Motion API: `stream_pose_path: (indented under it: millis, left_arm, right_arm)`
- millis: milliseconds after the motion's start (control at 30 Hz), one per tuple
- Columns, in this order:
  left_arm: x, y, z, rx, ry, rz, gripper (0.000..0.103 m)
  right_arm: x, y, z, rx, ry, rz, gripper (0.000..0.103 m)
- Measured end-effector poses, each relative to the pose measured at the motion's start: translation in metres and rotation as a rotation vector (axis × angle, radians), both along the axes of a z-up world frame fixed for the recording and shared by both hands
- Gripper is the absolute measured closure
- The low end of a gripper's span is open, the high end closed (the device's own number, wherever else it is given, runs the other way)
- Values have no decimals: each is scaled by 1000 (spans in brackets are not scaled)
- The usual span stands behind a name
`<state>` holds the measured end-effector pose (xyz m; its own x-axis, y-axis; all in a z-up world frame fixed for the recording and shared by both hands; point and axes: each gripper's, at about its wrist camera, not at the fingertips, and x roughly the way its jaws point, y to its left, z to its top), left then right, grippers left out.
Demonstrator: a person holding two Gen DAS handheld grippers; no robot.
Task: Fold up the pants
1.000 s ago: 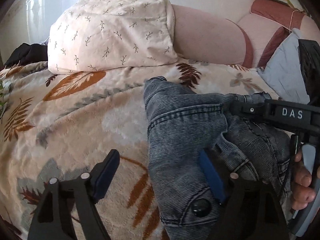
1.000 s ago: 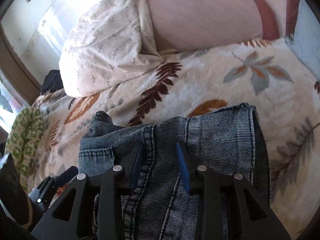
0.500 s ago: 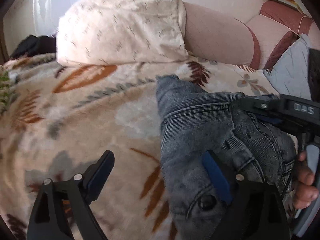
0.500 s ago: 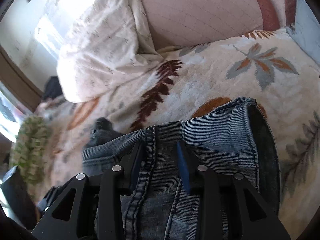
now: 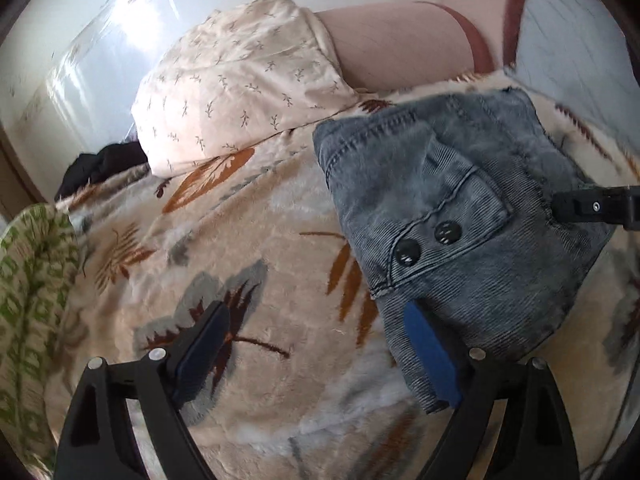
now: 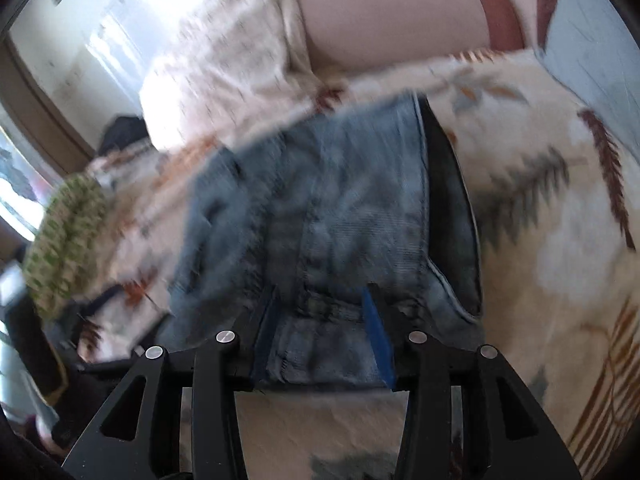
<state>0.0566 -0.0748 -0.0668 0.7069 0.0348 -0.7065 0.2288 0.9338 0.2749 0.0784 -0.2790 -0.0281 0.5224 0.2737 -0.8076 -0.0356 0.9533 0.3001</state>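
Note:
The blue-grey denim pants lie folded into a compact bundle on the leaf-print blanket, with two dark buttons facing up. My left gripper is open, with its right pad touching the near left edge of the bundle. In the blurred right wrist view, the pants fill the middle. My right gripper is open and its pads straddle the near edge of the denim. The right gripper's black tip shows at the right of the left wrist view, against the bundle.
The cream leaf-print blanket covers the bed. A sprig-print pillow and a pink bolster lie at the head. A green patterned cloth sits at the left edge, with a dark garment behind it.
Both grippers have pulled back from the pants and lifted. The right gripper's jaws have spread wider and let go of the denim. The bundle now lies further away and flatter.

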Motion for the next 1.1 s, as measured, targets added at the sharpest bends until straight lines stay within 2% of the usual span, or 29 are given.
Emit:
stream_pose_path:
  millis: [133, 233, 367, 433, 533, 633, 733, 900, 1100]
  left_arm:
    - [5, 1, -9, 48, 5, -15, 12]
    - [13, 9, -10, 3, 51, -11, 12]
    - [13, 9, -10, -4, 53, -6, 11]
    - [10, 8, -7, -7, 46, 4, 12]
    - [7, 9, 2, -54, 74, 25, 18]
    - [0, 10, 22, -95, 32, 36, 18]
    - [-8, 7, 37, -102, -19, 22, 17]
    - [-8, 6, 43, -123, -33, 15, 16]
    - [-1, 8, 43, -167, -36, 38, 14]
  right_arm:
    - [-2, 4, -14, -57, -27, 47, 64]
    - [0, -7, -20, 4, -7, 58, 65]
    - [1, -15, -23, 51, 8, 68, 65]
    - [0, -12, -21, 32, -4, 77, 65]
    - [-7, -5, -14, -19, -40, 80, 63]
    - [-18, -1, -1, -46, -81, 61, 60]
    - [-30, -6, 14, -22, -142, 35, 60]
    - [-44, -30, 32, 23, -217, -60, 57]
    - [-30, -54, 24, 100, -162, -144, 51]
